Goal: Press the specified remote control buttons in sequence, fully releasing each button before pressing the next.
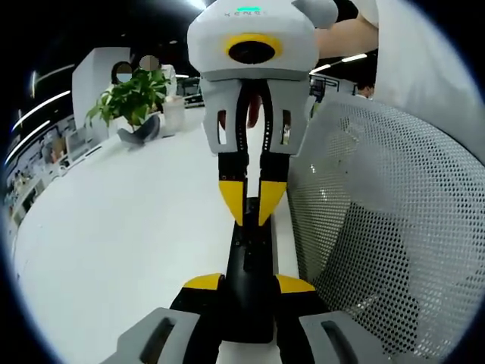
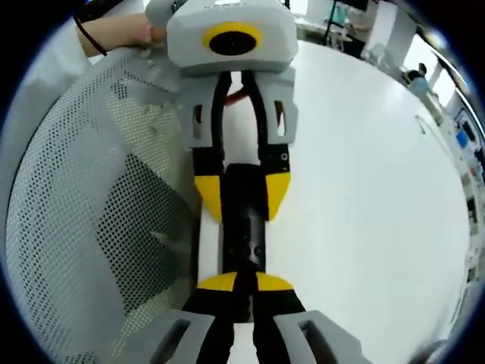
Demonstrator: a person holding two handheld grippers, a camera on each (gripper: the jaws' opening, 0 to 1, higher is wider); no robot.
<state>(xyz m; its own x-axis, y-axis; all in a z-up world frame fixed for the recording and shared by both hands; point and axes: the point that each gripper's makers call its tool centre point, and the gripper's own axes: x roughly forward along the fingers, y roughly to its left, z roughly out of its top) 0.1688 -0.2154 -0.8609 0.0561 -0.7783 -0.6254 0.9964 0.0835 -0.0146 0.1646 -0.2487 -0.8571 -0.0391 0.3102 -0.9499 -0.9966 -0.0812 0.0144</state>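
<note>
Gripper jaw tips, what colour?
Yellow tips on black jaws, both grippers; clearest on the left gripper in the right gripper view.

Remote control (image 1: 250,265): showing as black, smooth plastic.
Counter (image 1: 129,227): appearing white, smooth, faintly glossy.
Mesh chair back (image 1: 379,212): looking like pale perforated fabric.
Fingers (image 2: 208,197): showing matt yellow-and-black plastic.

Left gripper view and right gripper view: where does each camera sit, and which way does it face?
Left gripper view: rides the left gripper, looking along the remote at the right gripper; the person's arm shows.
Right gripper view: rides the right gripper, facing the left gripper; a hand shows.
Shared: remote, white table, mesh chair; the cameras face each other.
</note>
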